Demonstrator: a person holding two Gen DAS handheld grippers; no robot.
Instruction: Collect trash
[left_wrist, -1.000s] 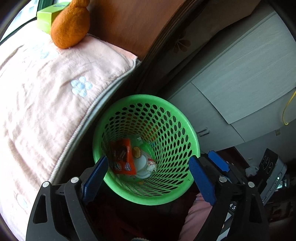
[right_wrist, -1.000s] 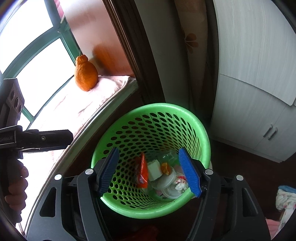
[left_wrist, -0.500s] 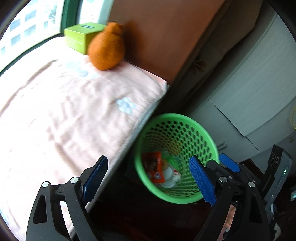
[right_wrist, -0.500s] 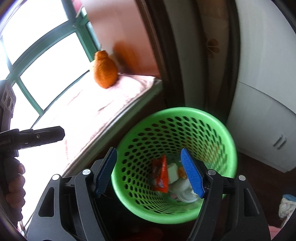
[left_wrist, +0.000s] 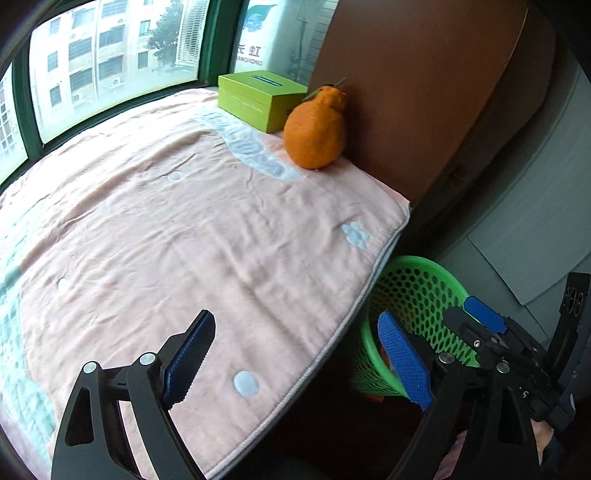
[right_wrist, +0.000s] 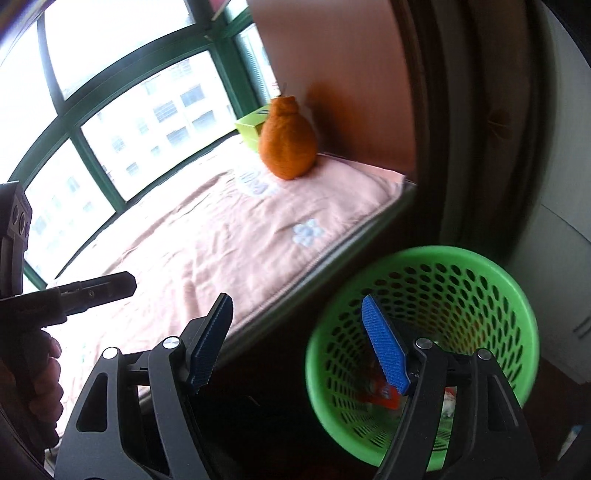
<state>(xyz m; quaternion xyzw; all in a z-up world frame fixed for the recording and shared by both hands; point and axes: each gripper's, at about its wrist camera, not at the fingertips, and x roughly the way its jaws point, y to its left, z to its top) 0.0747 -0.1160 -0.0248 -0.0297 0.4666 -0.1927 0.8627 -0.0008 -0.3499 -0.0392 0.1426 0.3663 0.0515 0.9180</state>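
Left gripper jaws wide apart over pink blanket, right gripper jaws just widening (nothing between), green basket alongside.

Window glare, perhaps slight blur

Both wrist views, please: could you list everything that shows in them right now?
blanket: one, pink, spread over the window seat.
fruit: one, orange, at the blanket's far corner.
tissue box: one, green, behind the fruit.
basket: one, green, on the floor beside the seat.
trash: several pieces, red and white, inside the basket.
cabinet: one, pale grey, behind the basket.
left gripper: jaws open, nothing between.
right gripper: jaws just opened wider, nothing between.
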